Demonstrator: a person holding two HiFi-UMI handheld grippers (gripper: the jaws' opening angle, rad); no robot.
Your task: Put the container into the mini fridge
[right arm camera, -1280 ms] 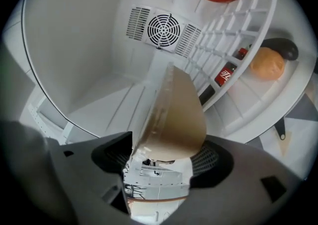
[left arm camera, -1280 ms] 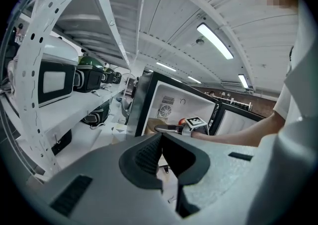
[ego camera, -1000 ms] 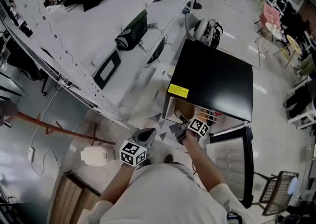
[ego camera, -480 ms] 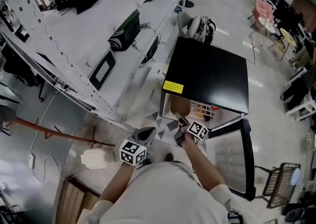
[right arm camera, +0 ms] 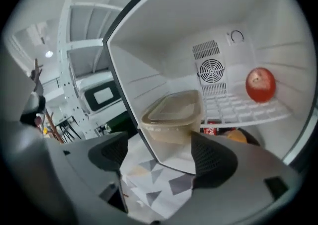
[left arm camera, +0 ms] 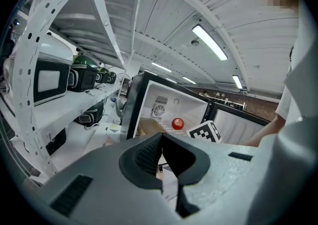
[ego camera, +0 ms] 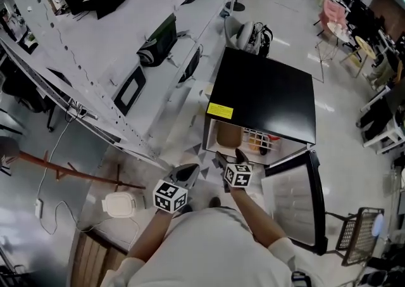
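The container (right arm camera: 173, 115), a clear tub with a beige lid, rests on the left part of the wire shelf (right arm camera: 238, 110) inside the open black mini fridge (ego camera: 262, 99); the head view shows the container (ego camera: 229, 133) there too. My right gripper (right arm camera: 160, 155) is just outside the fridge's opening, short of the tub. Its jaws are closing from wide apart with nothing between them. In the head view the right gripper (ego camera: 229, 156) is in front of the fridge. My left gripper (ego camera: 188, 172) hangs lower left, its jaws shut and empty (left arm camera: 161, 157).
A red round fruit (right arm camera: 260, 84) sits on the shelf's right side, with cans and packets below it. The fridge door (ego camera: 292, 200) stands open to the right. A patterned mat (ego camera: 202, 153) lies before the fridge. A white lidded box (ego camera: 120, 202) is on the floor left; long white racks (ego camera: 114, 45) run beyond.
My right gripper has drawn back from the fridge opening, toward me and a little left. The container stays on the shelf. The left gripper has not moved.
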